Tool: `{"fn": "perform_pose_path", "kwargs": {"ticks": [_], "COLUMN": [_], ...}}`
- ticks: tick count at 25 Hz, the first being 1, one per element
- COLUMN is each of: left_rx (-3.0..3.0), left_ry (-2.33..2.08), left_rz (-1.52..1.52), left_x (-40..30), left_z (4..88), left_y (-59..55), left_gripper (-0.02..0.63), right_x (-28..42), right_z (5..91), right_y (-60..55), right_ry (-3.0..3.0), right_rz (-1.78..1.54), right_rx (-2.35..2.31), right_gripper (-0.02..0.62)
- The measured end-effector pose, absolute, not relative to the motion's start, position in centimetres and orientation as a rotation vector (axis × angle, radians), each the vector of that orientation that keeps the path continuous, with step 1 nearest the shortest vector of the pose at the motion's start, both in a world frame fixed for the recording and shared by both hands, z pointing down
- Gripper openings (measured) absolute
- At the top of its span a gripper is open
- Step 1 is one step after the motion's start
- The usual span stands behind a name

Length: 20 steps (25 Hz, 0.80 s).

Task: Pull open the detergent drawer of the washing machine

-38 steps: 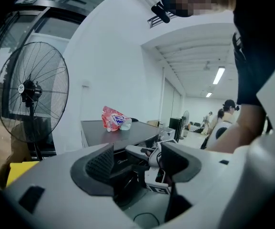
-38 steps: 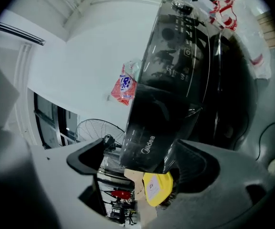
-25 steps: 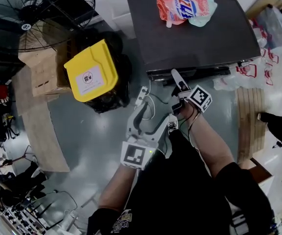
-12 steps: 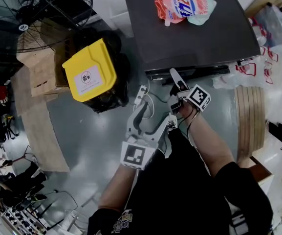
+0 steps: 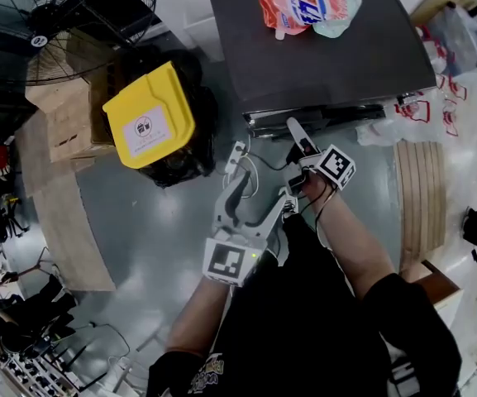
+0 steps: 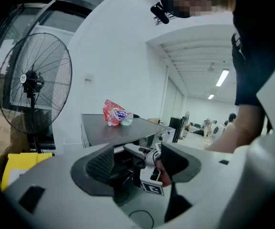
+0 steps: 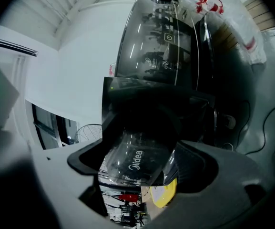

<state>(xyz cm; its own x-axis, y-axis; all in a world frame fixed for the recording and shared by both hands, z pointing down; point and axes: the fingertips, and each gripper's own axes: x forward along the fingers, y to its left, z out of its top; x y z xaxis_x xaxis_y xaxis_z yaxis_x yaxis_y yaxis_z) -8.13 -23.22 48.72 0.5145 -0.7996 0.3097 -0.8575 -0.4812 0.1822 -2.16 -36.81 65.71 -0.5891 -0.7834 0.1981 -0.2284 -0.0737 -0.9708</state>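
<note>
The washing machine (image 5: 321, 56) shows its dark grey top at the upper middle of the head view. My right gripper (image 5: 298, 139) reaches its front edge. In the right gripper view the glossy dark detergent drawer front (image 7: 135, 159), printed "Midea", fills the gap of my right gripper (image 7: 144, 162), whose jaws are shut on it. The drawer's dark body (image 7: 151, 97) stands out a little from the machine's face. My left gripper (image 5: 240, 160) hangs lower left of it, off the machine. My left gripper (image 6: 137, 163) is open, with nothing between its jaws.
A pink detergent pouch (image 5: 304, 2) lies on the machine's top. A yellow-lidded bin (image 5: 149, 116) stands left of the machine, with a floor fan (image 5: 64, 15) and cardboard boxes (image 5: 64, 122) beyond. A wooden pallet (image 5: 420, 197) lies at the right. Cables trail on the grey floor.
The machine's front edge has slid slightly up and away from the right gripper, which stays on the drawer front. The left gripper has hardly moved.
</note>
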Motion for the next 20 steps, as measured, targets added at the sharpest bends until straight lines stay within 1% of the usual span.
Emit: {"fn": "perform_pose_path", "kwargs": {"ticks": [20], "left_rx": [2.516], "left_ry": [-1.285], "left_rz": [0.252], "left_x": [-7.1], "left_z": [48.5], "left_y": [-15.9], "left_gripper": [0.284], "right_x": [1.1], "right_z": [66.1], "right_y": [-27.4], "right_ry": [1.722], "right_rz": [-1.663], "right_rx": [-1.129], "right_gripper": [0.463]}}
